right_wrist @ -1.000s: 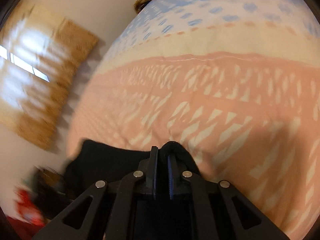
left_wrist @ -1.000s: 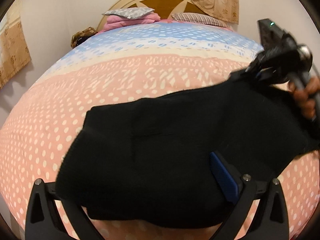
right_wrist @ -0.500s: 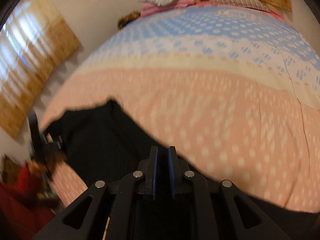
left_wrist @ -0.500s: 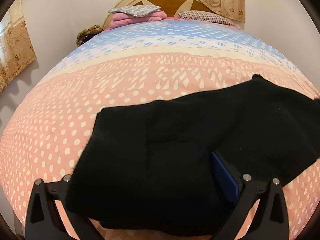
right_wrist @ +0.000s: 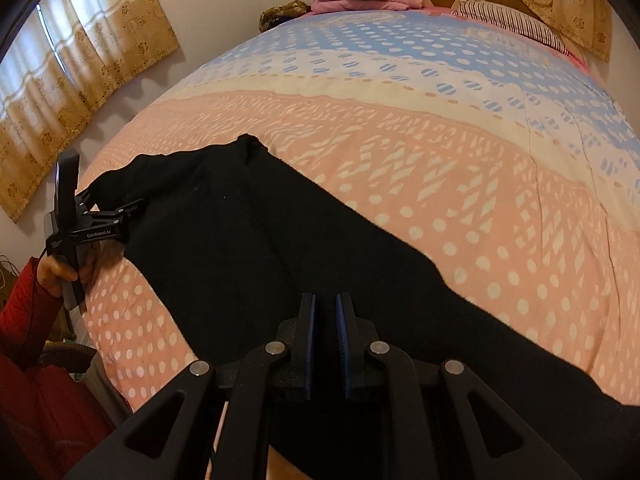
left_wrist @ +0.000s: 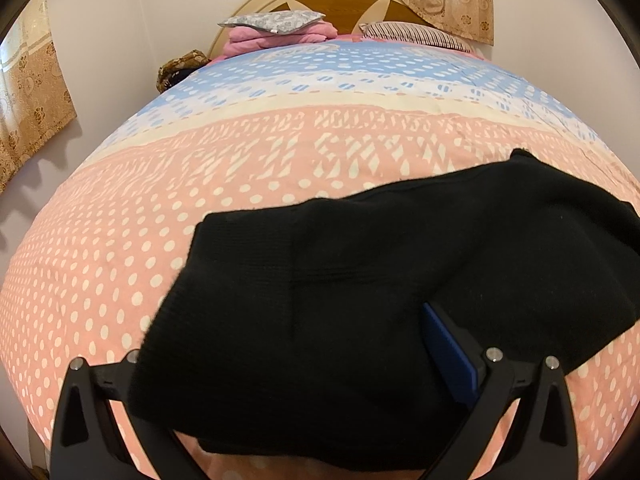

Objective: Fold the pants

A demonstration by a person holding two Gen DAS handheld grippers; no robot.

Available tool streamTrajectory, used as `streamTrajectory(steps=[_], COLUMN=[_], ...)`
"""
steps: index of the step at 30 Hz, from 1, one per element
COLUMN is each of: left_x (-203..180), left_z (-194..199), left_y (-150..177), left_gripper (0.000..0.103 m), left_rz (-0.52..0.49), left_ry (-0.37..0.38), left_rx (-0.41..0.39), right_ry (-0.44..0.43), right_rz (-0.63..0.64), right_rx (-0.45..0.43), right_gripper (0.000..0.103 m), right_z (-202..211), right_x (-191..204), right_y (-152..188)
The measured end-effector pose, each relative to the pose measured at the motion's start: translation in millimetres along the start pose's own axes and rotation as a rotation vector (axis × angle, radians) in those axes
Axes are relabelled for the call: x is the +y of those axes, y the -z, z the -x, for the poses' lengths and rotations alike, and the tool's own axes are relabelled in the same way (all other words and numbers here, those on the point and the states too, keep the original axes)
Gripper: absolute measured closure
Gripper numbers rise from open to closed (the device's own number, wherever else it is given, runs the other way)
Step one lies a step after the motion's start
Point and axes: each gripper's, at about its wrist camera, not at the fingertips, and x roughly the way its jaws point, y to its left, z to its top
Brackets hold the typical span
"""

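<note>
The black knit pants (left_wrist: pixel 360 272) lie across the near part of the bed, folded over at the left end; they also show in the right wrist view (right_wrist: pixel 248 232). My left gripper (left_wrist: pixel 304 344) is open, its jaws wide apart; the pants' near edge drapes over its left finger, and only the blue right pad (left_wrist: pixel 448 340) shows. It also shows in the right wrist view (right_wrist: pixel 120 212) at the pants' left end. My right gripper (right_wrist: pixel 325 316) hovers over the pants' near edge, its blue pads a narrow gap apart with nothing between them.
The bed (left_wrist: pixel 240 152) has a pink, cream and blue dotted cover. Folded pink bedding (left_wrist: pixel 276 36), a grey pillow and a striped pillow (left_wrist: pixel 416 34) lie at the wooden headboard. Curtains (right_wrist: pixel 80 80) hang on the left wall. The person's red sleeve (right_wrist: pixel 28 320) is at the lower left.
My right gripper let go of the pants' far corner and swung back to the near edge, leaving the left wrist view. The pants settled flat on the bed.
</note>
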Motion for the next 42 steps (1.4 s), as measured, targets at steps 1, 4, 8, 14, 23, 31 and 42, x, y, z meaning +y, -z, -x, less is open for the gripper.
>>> streamTrajectory(steps=[1, 4, 8, 14, 23, 31, 42], left_x=[0.0, 0.2, 0.6, 0.3, 0.3, 0.5, 2.7], left_z=[-0.2, 0.9, 1.3, 1.2, 1.9, 2.0, 1.0], left_y=[-0.1, 0.6, 0.8, 0.8, 1.4, 1.5, 0.4], left_gripper=[0.000, 0.000, 0.000, 0.000, 0.000, 0.000, 0.000], left_rz=[0.001, 0.002, 0.002, 0.003, 0.006, 0.006, 0.016], left_ry=[0.000, 0.000, 0.000, 0.000, 0.003, 0.003, 0.013], left_rx=[0.000, -0.001, -0.002, -0.001, -0.001, -0.001, 0.001], right_ry=[0.005, 0.019, 0.042, 0.050, 0.113, 0.236, 0.010], right_rz=[0.002, 0.015, 0.067, 0.141, 0.216, 0.022, -0.469], right_rx=[-0.001, 0.004, 0.031, 0.105, 0.116, -0.093, -0.330], right_gripper=[0.092, 0.092, 0.088, 0.071, 0.098, 0.098, 0.093], right_z=[-0.2, -3.4, -11.4, -25.5, -22.0, -9.1, 64.1], right_x=[0.7, 2.3, 5.6, 5.6, 23.3, -19.7, -116.6], right_y=[-0.3, -1.6, -11.9, -25.9, -21.3, -50.6, -8.6])
